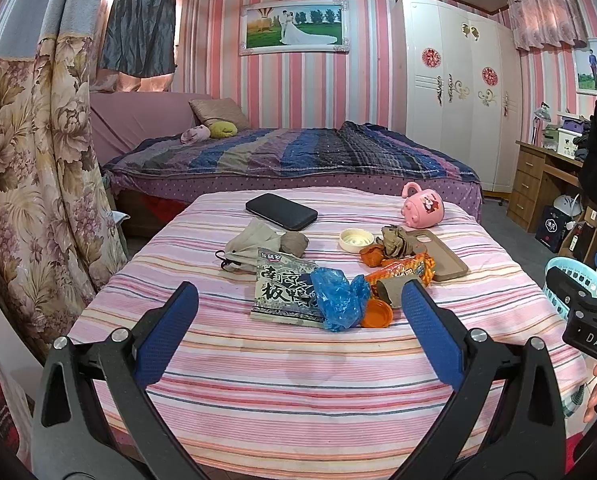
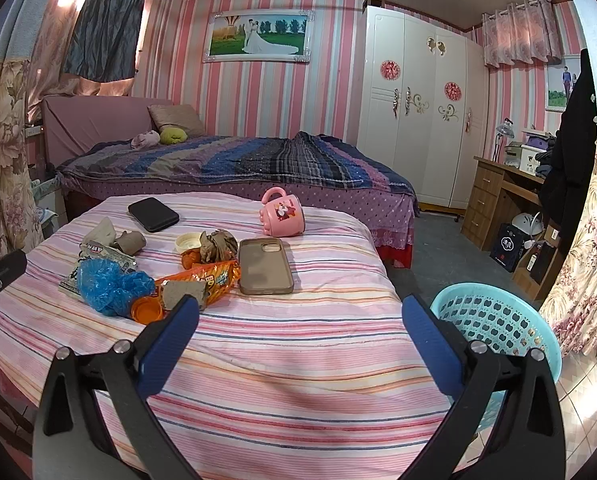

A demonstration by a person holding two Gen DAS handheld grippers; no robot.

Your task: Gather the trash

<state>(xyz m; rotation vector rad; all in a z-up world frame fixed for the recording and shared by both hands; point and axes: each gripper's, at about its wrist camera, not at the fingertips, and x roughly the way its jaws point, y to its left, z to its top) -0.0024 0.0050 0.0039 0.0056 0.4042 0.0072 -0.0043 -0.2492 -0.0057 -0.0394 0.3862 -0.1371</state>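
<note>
Both tongs stood wide apart and gripped nothing. The left tongs hung over the near part of the striped table, and the trash lay just ahead of their tips: a printed food packet between the two fingers, a crumpled blue bag on its right edge, an orange lid touching the bag, and a cardboard roll just beside the right finger. An orange snack wrapper lay a little farther ahead.

From the right tongs the same heap sat ahead and to the left, the cardboard roll and orange lid close by the left finger. A phone case lay straight ahead, a pink cup beyond it. The blue basket stood just right of the right finger, beside the table.
</note>
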